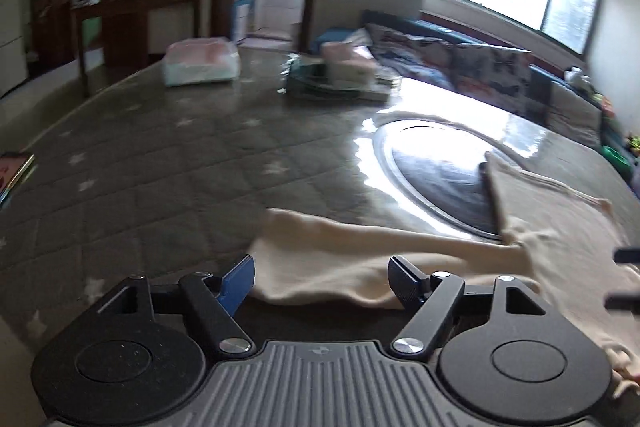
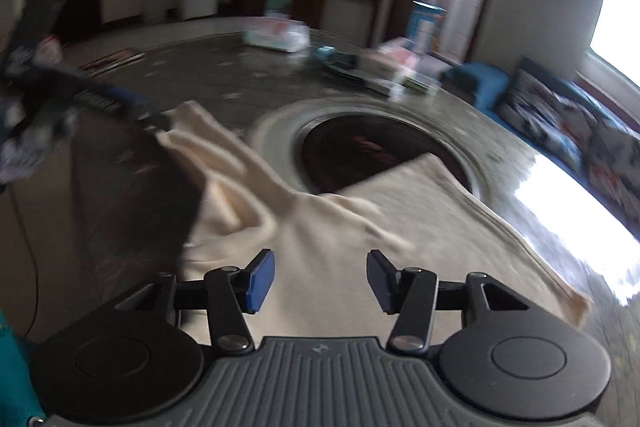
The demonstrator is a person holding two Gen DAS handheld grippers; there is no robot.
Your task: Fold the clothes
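Note:
A cream long-sleeved garment lies on the round table, partly over the dark disc at its middle. One sleeve stretches left, just ahead of my left gripper, which is open with the sleeve between and below its fingers. In the right wrist view the garment's body spreads under my right gripper, which is open above the cloth. The left gripper shows at the sleeve's end, blurred.
A dark inset disc sits mid-table. A wrapped white package and a stack of books and boxes stand at the far side. A magazine lies at the left edge. A sofa runs under the window.

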